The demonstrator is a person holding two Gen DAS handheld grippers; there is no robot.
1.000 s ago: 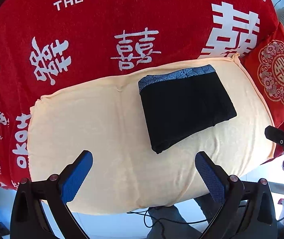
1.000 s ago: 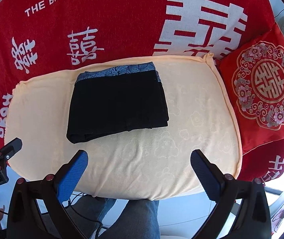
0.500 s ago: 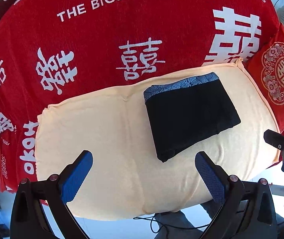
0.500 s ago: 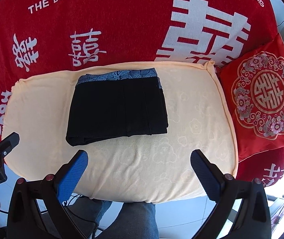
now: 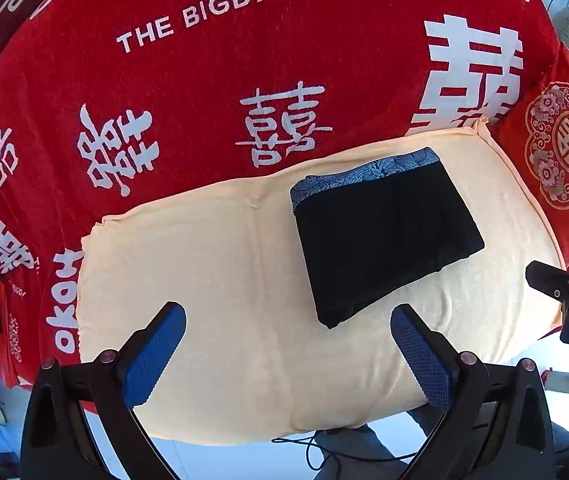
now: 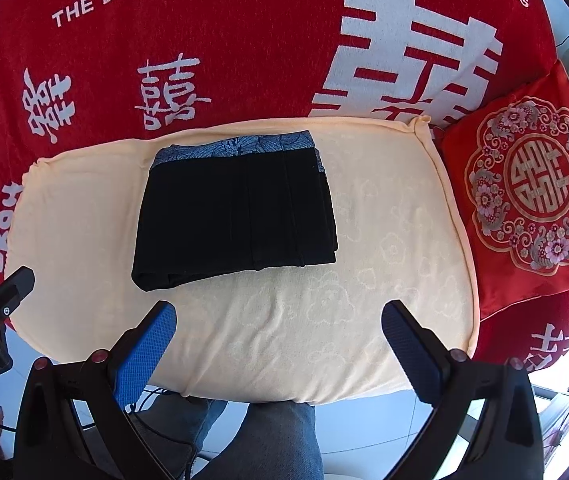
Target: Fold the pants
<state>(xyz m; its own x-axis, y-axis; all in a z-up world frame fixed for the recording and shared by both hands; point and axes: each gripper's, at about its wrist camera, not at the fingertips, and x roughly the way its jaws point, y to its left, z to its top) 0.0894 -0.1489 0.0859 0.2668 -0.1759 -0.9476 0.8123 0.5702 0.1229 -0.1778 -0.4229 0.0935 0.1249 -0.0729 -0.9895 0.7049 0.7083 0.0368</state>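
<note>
- One pair of black pants (image 6: 236, 216), folded into a compact rectangle, lying flat on cream towel (image 6: 384, 280); blue patterned waistband (image 6: 232, 146) along far edge, near towel's back border.
- Sits in far half of towel, left of centre in right wrist view, right of centre in left wrist view (image 5: 384, 240).
- Folded edges mostly straight; near-left corner slightly bulged, layers visible at right edge.
- Wide bare towel strip in front of pants, more bare towel to their right in right wrist view, and a big empty stretch to their left in left wrist view (image 5: 188, 264).
- One towel, rounded corners, near edge hanging over front of seat; small bunched corner at far right.
- One red cover (image 6: 244, 40) with white characters and "THE BIGDAY" lettering behind and around towel.
- One red embroidered cushion (image 6: 532, 184) just beside towel's right edge.
- Two grippers: left gripper (image 5: 288, 356) jaws spread wide, empty, above near towel edge, clear of pants.
- Right gripper (image 6: 280, 352) jaws spread wide too, empty, over near towel edge, apart from pants.
- Each gripper's tip visible at edge of other's view, off towel sides.
- Jeans-clad leg (image 6: 276, 440) and cables (image 6: 164, 396) below near edge; pale floor beneath.
</note>
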